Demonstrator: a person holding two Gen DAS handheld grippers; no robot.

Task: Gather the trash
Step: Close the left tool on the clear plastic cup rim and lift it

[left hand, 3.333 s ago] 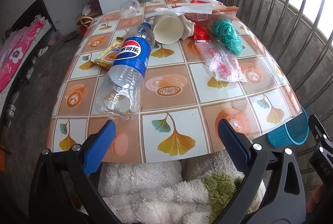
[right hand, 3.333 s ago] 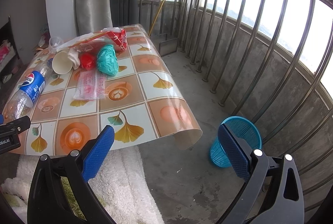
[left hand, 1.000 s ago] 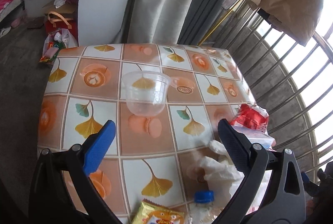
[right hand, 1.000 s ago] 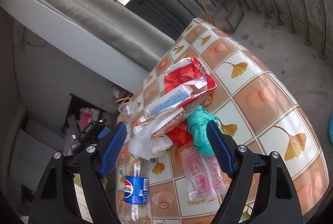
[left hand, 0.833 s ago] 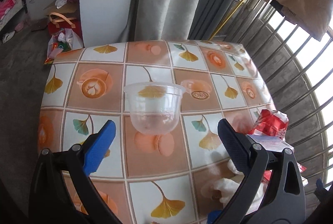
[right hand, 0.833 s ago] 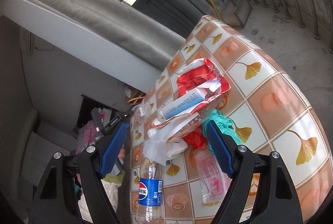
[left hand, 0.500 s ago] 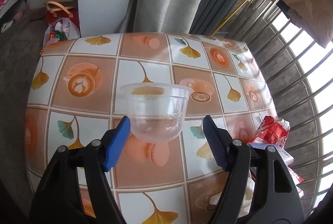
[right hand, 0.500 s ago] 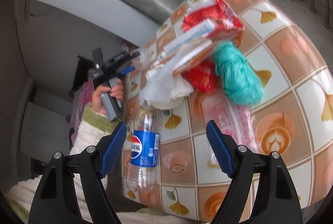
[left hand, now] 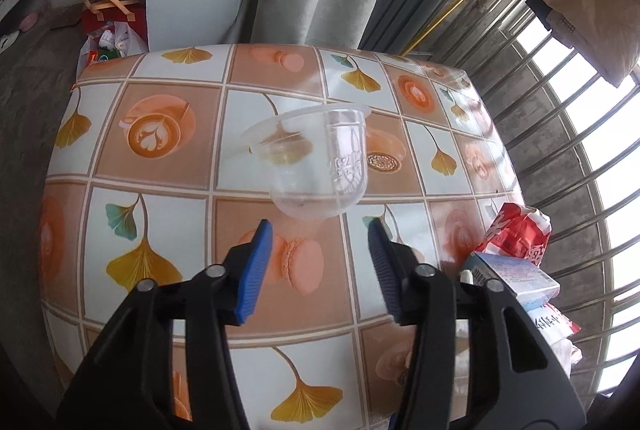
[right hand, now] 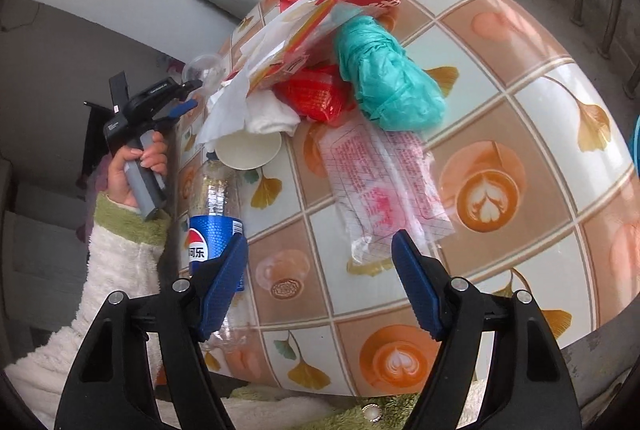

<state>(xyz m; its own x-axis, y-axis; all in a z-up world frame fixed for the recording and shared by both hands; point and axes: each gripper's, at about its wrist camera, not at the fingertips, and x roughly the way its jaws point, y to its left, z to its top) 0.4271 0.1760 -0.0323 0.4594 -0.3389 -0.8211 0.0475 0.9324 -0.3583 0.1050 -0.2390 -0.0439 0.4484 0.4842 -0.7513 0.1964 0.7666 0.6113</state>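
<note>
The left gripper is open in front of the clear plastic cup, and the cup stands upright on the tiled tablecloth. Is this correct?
Not entirely. The left wrist view shows the left gripper open before the clear plastic cup, but the cup is tipped, its mouth turned sideways, not upright on the tiled tablecloth.

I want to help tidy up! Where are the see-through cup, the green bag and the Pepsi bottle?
see-through cup [left hand: 316, 166]: left wrist view, its clear side wall.
green bag [right hand: 388, 78]: right wrist view, middle of the crumpled bundle.
Pepsi bottle [right hand: 210, 234]: right wrist view, its blue label.
</note>
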